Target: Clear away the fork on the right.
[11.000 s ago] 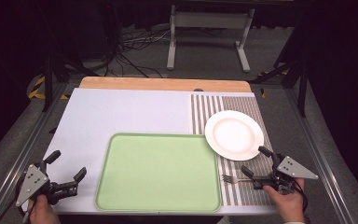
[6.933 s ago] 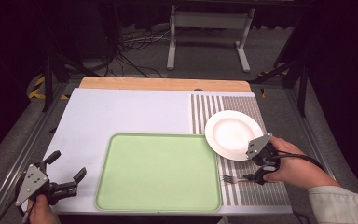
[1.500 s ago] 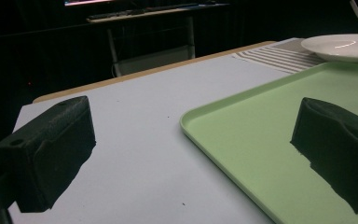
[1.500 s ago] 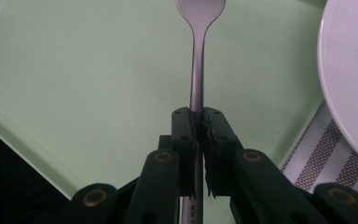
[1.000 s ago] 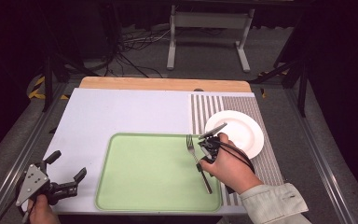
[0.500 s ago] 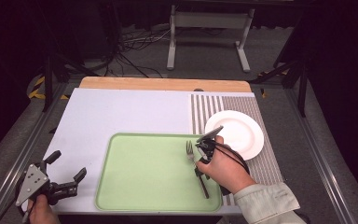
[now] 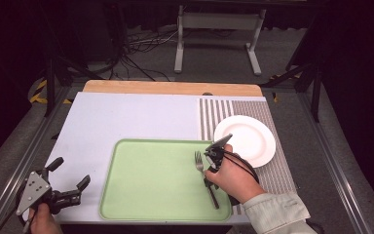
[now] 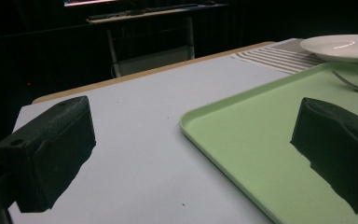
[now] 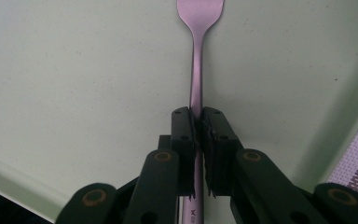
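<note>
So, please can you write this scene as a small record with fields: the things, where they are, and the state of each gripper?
surface: white table with a striped mat at its right
tray: green tray, near edge of the table
plate: white plate, bare, on the striped mat
fork: fork over the tray's right part, tines pointing away from the person
right gripper: right gripper shut on the fork's handle
left gripper: left gripper open, holding nothing, beside the tray's left edge
</note>
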A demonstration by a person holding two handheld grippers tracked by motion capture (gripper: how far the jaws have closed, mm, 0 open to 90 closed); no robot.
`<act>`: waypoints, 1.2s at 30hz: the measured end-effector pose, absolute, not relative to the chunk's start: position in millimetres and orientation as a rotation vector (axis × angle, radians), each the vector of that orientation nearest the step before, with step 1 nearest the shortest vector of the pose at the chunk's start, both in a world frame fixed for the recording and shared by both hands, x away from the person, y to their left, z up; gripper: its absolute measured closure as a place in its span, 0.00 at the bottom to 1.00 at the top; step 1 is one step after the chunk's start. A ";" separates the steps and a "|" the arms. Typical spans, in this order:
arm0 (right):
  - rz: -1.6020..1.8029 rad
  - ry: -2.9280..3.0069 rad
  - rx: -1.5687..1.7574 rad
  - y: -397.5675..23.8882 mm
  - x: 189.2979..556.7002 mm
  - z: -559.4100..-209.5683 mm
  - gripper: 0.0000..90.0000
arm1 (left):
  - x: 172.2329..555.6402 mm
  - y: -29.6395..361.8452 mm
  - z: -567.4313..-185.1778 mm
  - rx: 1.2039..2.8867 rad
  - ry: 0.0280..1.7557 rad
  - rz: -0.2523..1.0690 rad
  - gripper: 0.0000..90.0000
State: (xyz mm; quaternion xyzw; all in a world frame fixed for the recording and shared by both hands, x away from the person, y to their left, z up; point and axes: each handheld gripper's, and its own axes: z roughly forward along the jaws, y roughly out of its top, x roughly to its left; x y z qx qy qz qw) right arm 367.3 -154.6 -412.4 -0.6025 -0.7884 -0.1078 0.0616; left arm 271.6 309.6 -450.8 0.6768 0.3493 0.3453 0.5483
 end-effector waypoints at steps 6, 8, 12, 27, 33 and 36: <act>-0.321 -2.379 -1.814 -152.9 367.1 -415.1 0.91 | 271.5 309.4 -450.9 1.600 0.829 0.817 0.00; -0.333 -2.379 -1.801 -153.0 367.3 -414.4 0.87 | 271.5 309.5 -450.9 1.600 0.830 0.817 0.00; -0.349 -2.403 -1.792 -154.9 367.7 -411.8 0.85 | 271.4 309.4 -450.8 1.600 0.829 0.817 0.00; -0.667 -2.673 -1.508 -157.7 364.6 -398.2 0.50 | 271.4 309.6 -450.6 1.598 0.827 0.817 0.00; -0.925 -2.998 -1.143 -157.8 364.4 -396.7 0.27 | 271.1 309.3 -450.4 1.598 0.827 0.817 0.00; -0.989 -3.041 -1.058 -157.9 364.3 -395.8 0.27 | 271.2 309.2 -450.4 1.598 0.827 0.818 0.00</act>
